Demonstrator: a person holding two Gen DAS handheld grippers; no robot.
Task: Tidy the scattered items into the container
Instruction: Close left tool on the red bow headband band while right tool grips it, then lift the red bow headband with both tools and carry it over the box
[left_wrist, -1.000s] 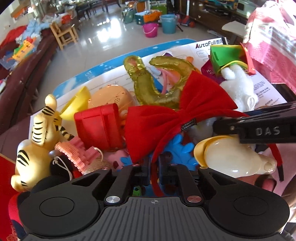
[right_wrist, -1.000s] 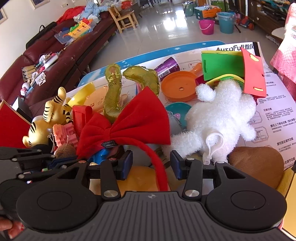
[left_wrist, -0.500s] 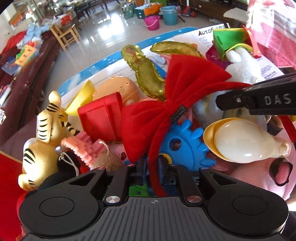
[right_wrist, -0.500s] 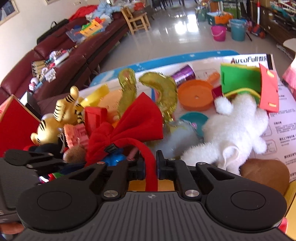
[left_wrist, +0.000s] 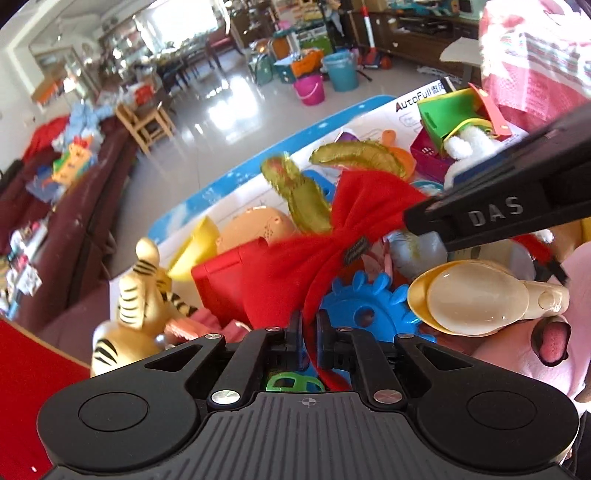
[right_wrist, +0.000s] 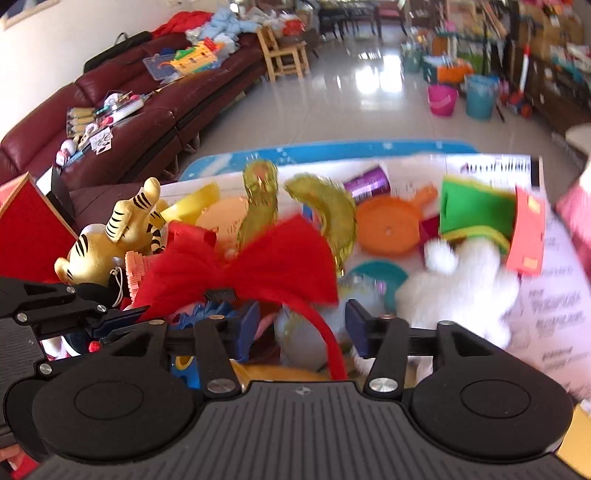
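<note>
The left tongs (left_wrist: 309, 328) are pinched tight on the thin red band of the bow headband (left_wrist: 354, 225), gripping it just below the big red bow. The right tongs (right_wrist: 301, 325) are spreading apart this very moment, jaws parting on either side of that same band, which runs up between them without either pad pressing it, as far as the blurred view lets me say.

The bow itself sits on top of the toy heap. Just behind it curl two gold foil balloon pieces (right_wrist: 258, 206). To its left stands the striped tiger figure (left_wrist: 144, 291), with a red plastic block (left_wrist: 225, 284) between tiger and bow. Under the bow's near edge lies a blue gear (left_wrist: 365, 306), and beside that, to the right, a cream scoop (left_wrist: 480, 295). Off to the bow's right sprawls a white plush animal (right_wrist: 461, 284), with an orange lid (right_wrist: 388, 229) beyond it.
</note>
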